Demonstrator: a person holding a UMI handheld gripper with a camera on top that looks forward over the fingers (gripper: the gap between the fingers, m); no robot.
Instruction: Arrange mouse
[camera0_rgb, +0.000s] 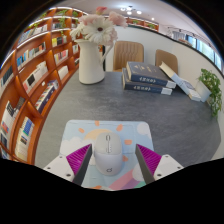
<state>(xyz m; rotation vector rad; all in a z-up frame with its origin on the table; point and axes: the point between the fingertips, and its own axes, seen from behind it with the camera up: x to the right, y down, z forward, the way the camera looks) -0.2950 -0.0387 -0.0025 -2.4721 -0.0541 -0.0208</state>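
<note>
A white mouse (108, 156) lies on a pastel patterned mouse pad (76, 134) on the grey table. My gripper (113, 152) is open, with the mouse standing between its two fingers. The left magenta pad (78, 160) is close beside the mouse's left flank. The right pad (149, 158) stands off with a visible gap. The mouse rests on the mouse pad, with its wheel end pointing away from me.
Beyond the mouse pad stands a white vase with pink flowers (92, 58). A stack of books (150, 78) lies to its right. A bookshelf (30, 85) runs along the left. Chairs (126, 52) stand behind the table, and a green plant (212, 84) is at the far right.
</note>
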